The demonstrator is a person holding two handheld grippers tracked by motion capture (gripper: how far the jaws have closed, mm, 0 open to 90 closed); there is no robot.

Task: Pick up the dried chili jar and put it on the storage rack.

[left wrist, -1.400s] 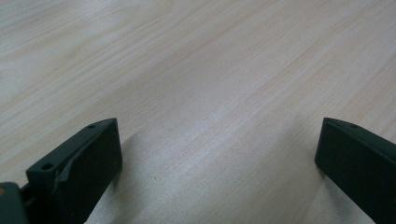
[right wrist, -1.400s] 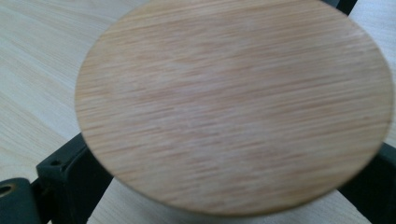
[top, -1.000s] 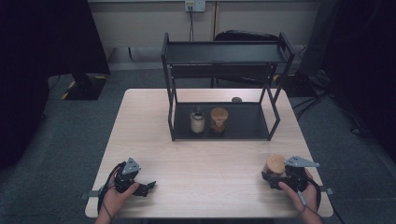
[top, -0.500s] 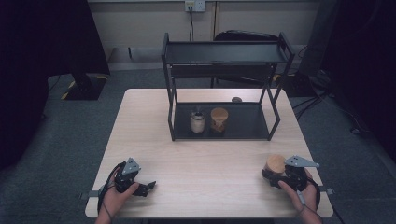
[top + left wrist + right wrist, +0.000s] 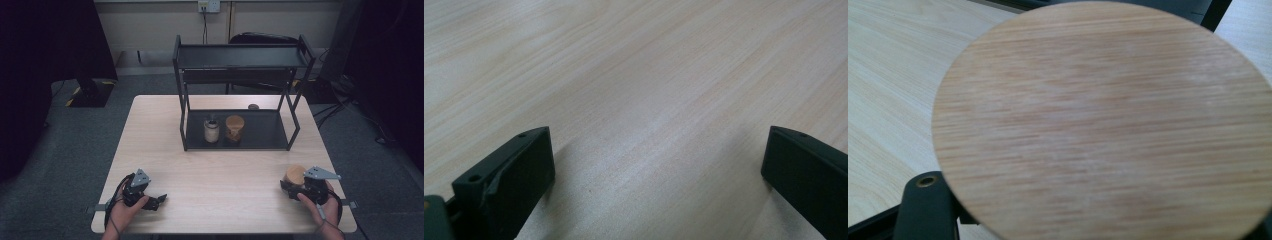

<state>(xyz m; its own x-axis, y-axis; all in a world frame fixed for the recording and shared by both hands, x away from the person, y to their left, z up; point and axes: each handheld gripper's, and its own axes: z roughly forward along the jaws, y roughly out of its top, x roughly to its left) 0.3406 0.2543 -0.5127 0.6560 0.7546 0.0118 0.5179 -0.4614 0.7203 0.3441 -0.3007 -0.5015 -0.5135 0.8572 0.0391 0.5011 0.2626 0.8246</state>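
Note:
A container with a round bamboo lid (image 5: 295, 174) (image 5: 1108, 120) stands near the table's front right corner. My right gripper (image 5: 291, 189) is shut on it; its jaws have just been closing around it. The lid hides most of the jaws in the right gripper view, where one black finger (image 5: 923, 210) peeks out at the lower left. My left gripper (image 5: 150, 200) (image 5: 659, 175) rests low over the bare tabletop at the front left. Its fingers (image 5: 519, 175) stand wide apart with nothing between them.
A black two-level metal rack (image 5: 240, 57) stands at the back middle of the wooden table (image 5: 220, 170). On its lower shelf are a small pale jar (image 5: 211, 131) and a brown lidded container (image 5: 234, 128). A small dark disc (image 5: 253, 106) lies behind the rack.

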